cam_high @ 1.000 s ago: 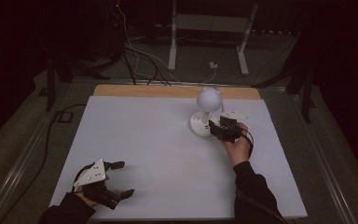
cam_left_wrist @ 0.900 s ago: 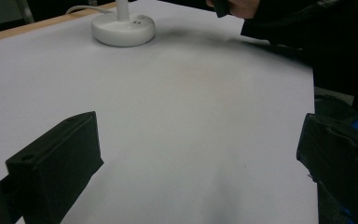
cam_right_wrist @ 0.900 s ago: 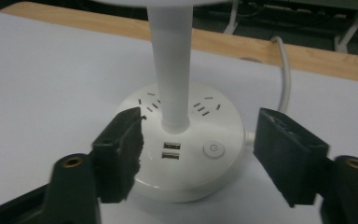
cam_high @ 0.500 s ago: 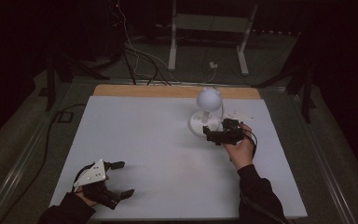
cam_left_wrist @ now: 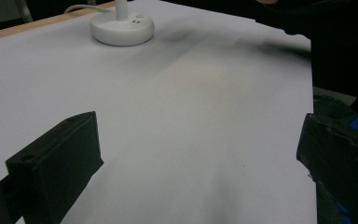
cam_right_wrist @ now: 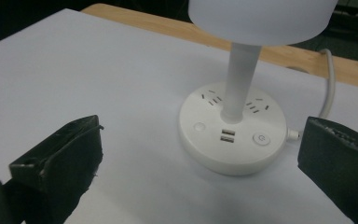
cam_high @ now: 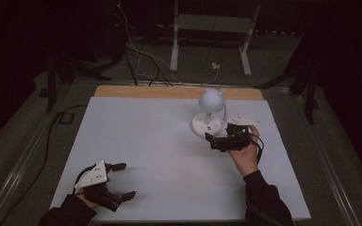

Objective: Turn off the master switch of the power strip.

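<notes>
A white desk lamp stands at the table's far right, with a round head (cam_high: 211, 100) over a round base (cam_high: 201, 126). In the right gripper view the base (cam_right_wrist: 233, 154) carries sockets, two USB ports (cam_right_wrist: 227, 135) and a power button (cam_right_wrist: 261, 138). My right gripper (cam_high: 212, 142) is open just in front of the base, its jaws wide apart and holding nothing (cam_right_wrist: 200, 123). My left gripper (cam_high: 126, 180) rests open at the table's near left corner. The left gripper view looks across the white sheet, past its empty jaws (cam_left_wrist: 196, 140), to the base (cam_left_wrist: 121, 30).
A white sheet (cam_high: 146, 141) covers the table, with a wooden strip (cam_high: 141, 92) along the far edge. The lamp's white cord (cam_right_wrist: 328, 84) runs off behind the base. Cables and a metal stand (cam_high: 207, 42) lie on the floor beyond. A dark sleeve (cam_left_wrist: 335, 42) shows at right.
My right gripper has moved from beside the lamp base toward the near side and turned its jaws leftward in front of it. The left gripper has stayed put.
</notes>
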The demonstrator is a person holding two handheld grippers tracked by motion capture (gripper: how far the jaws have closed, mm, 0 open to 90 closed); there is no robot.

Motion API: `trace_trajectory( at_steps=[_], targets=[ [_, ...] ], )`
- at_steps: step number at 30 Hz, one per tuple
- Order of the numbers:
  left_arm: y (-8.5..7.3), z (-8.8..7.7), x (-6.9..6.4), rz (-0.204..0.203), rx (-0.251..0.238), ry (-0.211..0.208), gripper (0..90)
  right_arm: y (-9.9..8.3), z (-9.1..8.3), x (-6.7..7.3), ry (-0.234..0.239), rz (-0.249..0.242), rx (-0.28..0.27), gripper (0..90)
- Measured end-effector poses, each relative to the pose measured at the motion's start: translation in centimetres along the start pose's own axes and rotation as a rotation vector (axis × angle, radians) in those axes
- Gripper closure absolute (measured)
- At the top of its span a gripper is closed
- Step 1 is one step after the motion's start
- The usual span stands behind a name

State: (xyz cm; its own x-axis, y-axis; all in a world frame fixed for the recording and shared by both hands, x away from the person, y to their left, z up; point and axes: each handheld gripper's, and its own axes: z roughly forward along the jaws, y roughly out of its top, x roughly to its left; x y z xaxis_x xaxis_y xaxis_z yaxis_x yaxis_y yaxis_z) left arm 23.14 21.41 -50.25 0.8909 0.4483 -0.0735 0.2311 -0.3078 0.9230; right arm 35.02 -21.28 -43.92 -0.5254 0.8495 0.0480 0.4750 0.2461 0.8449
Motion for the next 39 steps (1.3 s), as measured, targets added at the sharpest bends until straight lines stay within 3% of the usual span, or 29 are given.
trace_trajectory(
  at_steps=[7,20,29,39],
  targets=[
    [0.0,0.0,0.0,0.000,0.001,-0.001,0.3,-0.3,-1.5,0.4,0.080,0.001,0.005,0.0],
    [0.0,0.0,0.0,0.001,0.001,0.000,0.3,-2.2,-3.9,0.2,0.155,-0.010,0.001,0.0],
    [0.0,0.0,0.0,0.001,0.004,0.001,0.3,-4.5,-5.0,0.1,0.168,-0.068,-0.001,0.0],
    [0.0,0.1,0.0,0.000,0.005,0.002,0.3,-7.8,-5.3,-0.9,0.208,-0.088,0.067,0.0]
  ],
)
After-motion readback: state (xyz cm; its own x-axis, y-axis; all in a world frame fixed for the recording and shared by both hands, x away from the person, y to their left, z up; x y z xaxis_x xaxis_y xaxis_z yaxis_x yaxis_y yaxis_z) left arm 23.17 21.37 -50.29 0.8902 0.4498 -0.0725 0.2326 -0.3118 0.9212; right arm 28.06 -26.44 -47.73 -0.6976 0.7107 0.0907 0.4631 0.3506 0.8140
